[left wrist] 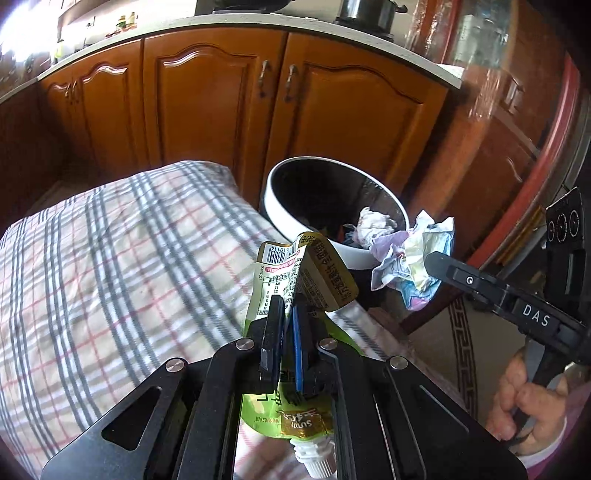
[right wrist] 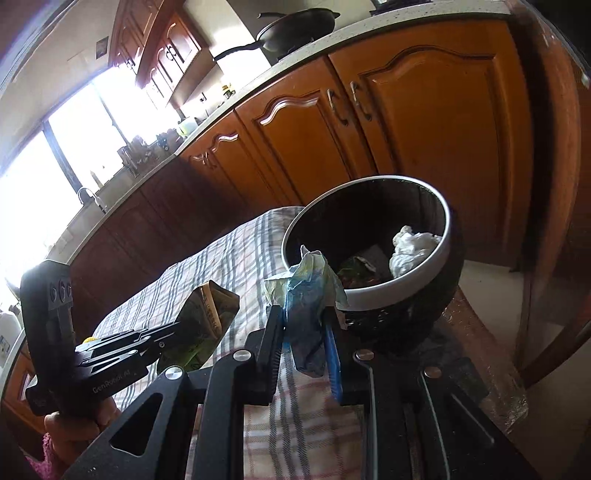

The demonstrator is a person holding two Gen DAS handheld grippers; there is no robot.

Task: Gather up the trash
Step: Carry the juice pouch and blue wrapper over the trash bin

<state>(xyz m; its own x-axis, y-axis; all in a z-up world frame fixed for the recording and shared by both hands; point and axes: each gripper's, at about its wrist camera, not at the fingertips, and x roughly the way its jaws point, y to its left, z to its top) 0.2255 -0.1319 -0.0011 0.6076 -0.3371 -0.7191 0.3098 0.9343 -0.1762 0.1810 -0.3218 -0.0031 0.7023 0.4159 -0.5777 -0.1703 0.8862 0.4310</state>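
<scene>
My left gripper [left wrist: 288, 306] is shut on a green and gold drink pouch [left wrist: 306, 273] with a white spout, held above the checked tablecloth. My right gripper [right wrist: 304, 314] is shut on a crumpled pastel wrapper [right wrist: 306, 291], held just short of the bin's near rim. The wrapper [left wrist: 413, 262] and right gripper [left wrist: 436, 264] also show in the left wrist view, beside the bin. The round bin [left wrist: 280, 214] has a white rim and dark inside, with a white paper wad [left wrist: 375, 225] and other scraps in it. In the right wrist view the bin [right wrist: 406, 280] stands ahead, and the left gripper [right wrist: 173, 332] holds the pouch [right wrist: 210, 314] at left.
The table with the checked cloth [left wrist: 129, 258] fills the left. Orange wooden cabinets [left wrist: 207, 110] under a light countertop run behind the bin. A pot [left wrist: 365, 14] and a pan [right wrist: 295, 27] sit on the counter. Tiled floor [left wrist: 443, 354] lies at right.
</scene>
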